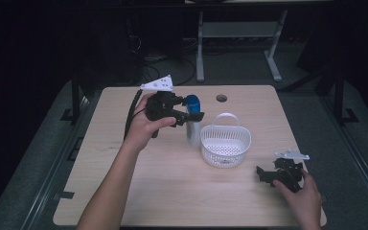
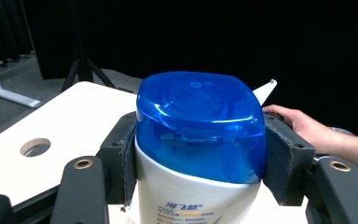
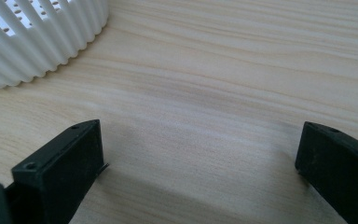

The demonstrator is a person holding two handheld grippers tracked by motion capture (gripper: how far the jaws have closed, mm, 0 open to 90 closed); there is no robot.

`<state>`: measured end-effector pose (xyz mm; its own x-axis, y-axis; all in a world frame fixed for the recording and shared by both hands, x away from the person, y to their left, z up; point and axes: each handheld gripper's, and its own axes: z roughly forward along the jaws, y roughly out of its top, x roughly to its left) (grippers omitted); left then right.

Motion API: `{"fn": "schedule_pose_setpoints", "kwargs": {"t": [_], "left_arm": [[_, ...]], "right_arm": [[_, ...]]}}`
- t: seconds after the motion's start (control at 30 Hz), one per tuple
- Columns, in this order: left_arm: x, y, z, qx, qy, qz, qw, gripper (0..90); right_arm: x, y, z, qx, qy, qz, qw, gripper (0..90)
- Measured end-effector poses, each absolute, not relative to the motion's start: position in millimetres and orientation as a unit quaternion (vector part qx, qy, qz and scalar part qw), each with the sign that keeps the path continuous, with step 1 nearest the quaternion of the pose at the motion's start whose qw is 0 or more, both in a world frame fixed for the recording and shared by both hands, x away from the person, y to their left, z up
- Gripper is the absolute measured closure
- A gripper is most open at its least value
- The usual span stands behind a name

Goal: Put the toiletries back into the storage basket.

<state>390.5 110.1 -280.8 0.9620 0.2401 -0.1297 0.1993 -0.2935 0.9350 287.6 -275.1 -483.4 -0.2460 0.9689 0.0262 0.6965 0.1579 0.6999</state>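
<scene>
1. The left tool (image 1: 188,111) is clamped on the blue cap of the white bottle (image 1: 193,125), which stands upright on the tabletop (image 1: 163,191) just beside the white basket (image 1: 225,143), at the basket's 10 o'clock.
2. The right tool (image 1: 264,175) rests spread wide apart and grasping nothing, near the tabletop's right edge, at the basket's 4 o'clock.
3. Bare tabletop lies between the right tool and the basket's ribbed wall.
4. A round hole (image 1: 221,98) sits near the far edge.
</scene>
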Motion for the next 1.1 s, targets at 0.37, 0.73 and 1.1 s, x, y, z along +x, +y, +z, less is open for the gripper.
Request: {"fn": "schedule_pose_setpoints", "kwargs": {"t": [0.37, 0.73, 1.1], "left_arm": [[396.4, 94.6, -276.0, 0.803, 0.128, 0.015, 0.582, 37.8], [401.6, 79.8, -279.0, 0.8, 0.116, 0.01, 0.589, 37.8], [405.5, 66.9, -286.2, 0.803, 0.108, 0.006, 0.586, 37.8]], "right_arm": [[287.6, -275.1, -483.4, 0.572, 0.728, 0.306, 0.223, 0.4], [287.6, -275.1, -483.4, 0.572, 0.728, 0.306, 0.223, 0.5], [287.6, -275.1, -483.4, 0.572, 0.728, 0.306, 0.223, 0.5]]}}
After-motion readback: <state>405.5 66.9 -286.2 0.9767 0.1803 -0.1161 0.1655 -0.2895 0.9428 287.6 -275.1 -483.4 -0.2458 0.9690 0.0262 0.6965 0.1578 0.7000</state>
